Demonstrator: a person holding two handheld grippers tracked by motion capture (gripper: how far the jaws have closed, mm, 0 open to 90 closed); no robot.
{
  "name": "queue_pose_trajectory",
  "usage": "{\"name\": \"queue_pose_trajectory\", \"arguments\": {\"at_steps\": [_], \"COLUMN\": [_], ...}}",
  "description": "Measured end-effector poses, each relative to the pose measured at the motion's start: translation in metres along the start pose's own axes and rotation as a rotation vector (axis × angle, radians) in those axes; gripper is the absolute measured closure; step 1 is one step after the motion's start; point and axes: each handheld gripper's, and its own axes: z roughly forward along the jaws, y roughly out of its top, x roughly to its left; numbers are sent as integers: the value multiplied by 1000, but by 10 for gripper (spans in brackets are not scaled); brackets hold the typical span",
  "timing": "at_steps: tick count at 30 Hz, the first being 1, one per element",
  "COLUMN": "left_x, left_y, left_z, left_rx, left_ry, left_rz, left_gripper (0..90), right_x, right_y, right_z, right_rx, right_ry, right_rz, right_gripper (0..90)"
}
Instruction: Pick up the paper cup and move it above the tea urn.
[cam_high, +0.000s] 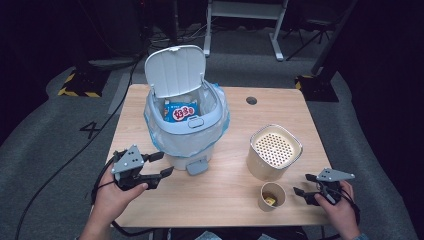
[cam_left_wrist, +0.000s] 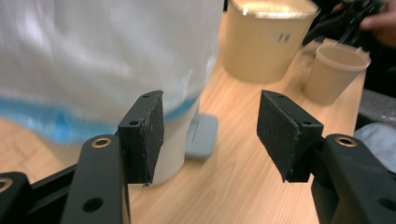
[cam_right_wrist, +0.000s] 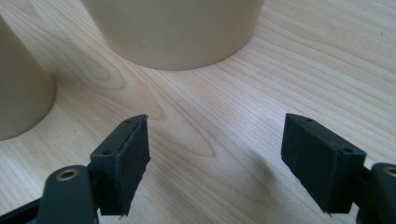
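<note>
Here's the pedal bin (cam_high: 186, 117), standing at the back-left of the table (cam_high: 230, 197), its white lid (cam_high: 176, 70) tipped up and open. A clear-and-blue liner bag (cam_high: 220, 131) is folded over the rim, and inside lies a blue-and-red snack packet (cam_high: 181, 112). The grey foot pedal (cam_high: 197, 167) pokes out at the front of the base, resting down on the wood.

Right beside that pedal sits the left gripper (cam_high: 162, 164), held in the left hand (cam_high: 116, 196) at the table's front-left. Its fingers (cam_left_wrist: 142, 135) are spread apart with nothing between them; in the left gripper view they frame the bin's lower wall and the pedal (cam_left_wrist: 201, 137), close but not touching either.

Across to the right: a tall beige container (cam_high: 273, 152) with a perforated top, standing upright, and just in front of it a small paper cup (cam_high: 272, 196) with something yellow in the bottom. The two stand near each other, apart.

Further right again, the right gripper (cam_high: 304, 184) in the right hand (cam_high: 340, 210), near the table's front-right corner, pointing towards the cup. Its fingers (cam_right_wrist: 122, 163) are released too, bare wood between them, with the container's base ahead and the cup's wall at the left in the right gripper view. Nothing is held.
</note>
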Motion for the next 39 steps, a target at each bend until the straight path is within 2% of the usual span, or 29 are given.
{"name": "queue_pose_trajectory", "arguments": {"at_steps": [3,5,8,11,13,14,16,18,22,24,25,26,29,30,33,35,39], "left_x": [4,9,12,21,23,25,29,32,35,35,35,34,33,33,34,36,37], "left_y": [-19,-31,-38,-55,-58,-62,-72,-80,-88,-93,-93,-94,-95,-97,-99,-101,-101], "left_z": [5,10,13,19,20,22,27,30,36,41,41,42,46,49,50,51,51], "left_rx": [11,40,48,91,96,104,132,157,201,248,248,266,294,308,303,279,287], "left_ry": [-5,-4,-7,7,10,9,9,9,16,15,15,17,23,26,31,71,96], "left_rz": [-31,-41,-59,-100,-107,-123,-145,-161,-168,-157,-157,-155,-149,-144,-140,-145,-141], "left_gripper": [420,419,418,418,418,418,417,417,413,409,408,409,409,408,402,393,379], "right_x": [1,2,4,8,9,10,14,19,27,32,32,37,42,48,52,58,66], "right_y": [-1,-1,-1,-1,-1,-1,0,1,3,5,5,6,6,7,8,10,13], "right_z": [-2,-3,-5,-8,-9,-10,-11,-13,-15,-15,-15,-14,-12,-11,-10,-8,-5], "right_rx": [-6,-9,-20,-25,-29,-28,-30,-37,-43,-44,-44,-35,-30,-24,-23,-23,-37], "right_ry": [14,17,18,33,39,44,85,106,122,142,142,164,178,198,205,227,261], "right_rz": [2,2,8,5,2,3,19,13,-18,-39,-39,-60,-72,-91,-95,-136,-150], "right_gripper": [241,241,235,232,227,226,202,197,180,157,157,158,160,161,160,161,161]}}
